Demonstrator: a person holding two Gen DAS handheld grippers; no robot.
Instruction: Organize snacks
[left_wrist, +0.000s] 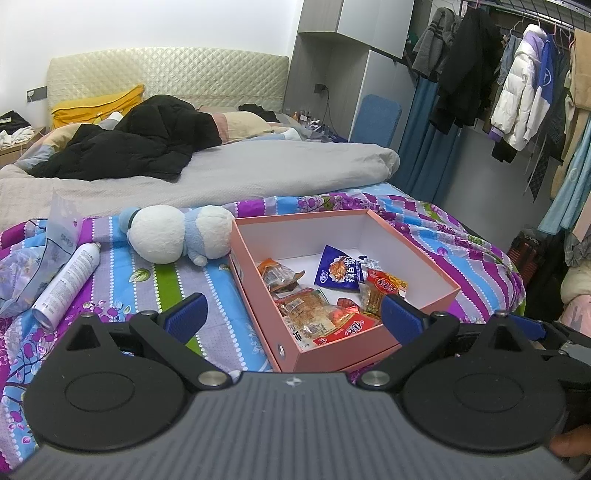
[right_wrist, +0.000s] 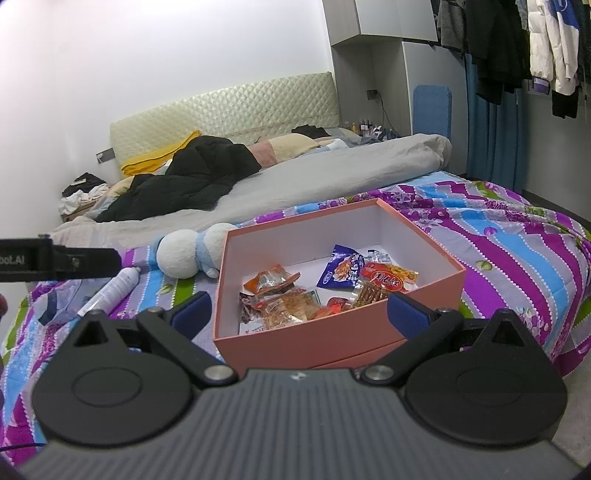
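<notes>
On floral bedspread (right_wrist: 517, 236), pink box (right_wrist: 332, 339) corner-on, snack packets (right_wrist: 341, 271) lying jumbled inside

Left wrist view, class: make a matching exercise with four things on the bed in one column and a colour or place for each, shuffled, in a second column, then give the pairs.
1. box
2. spray can
3. plush toy
4. blue snack packet

A. lying on its side, far left
B. inside the box
C. pink outside, white inside
D. white and pale blue, left of the box

Pairs: 1-C, 2-A, 3-D, 4-B
</notes>
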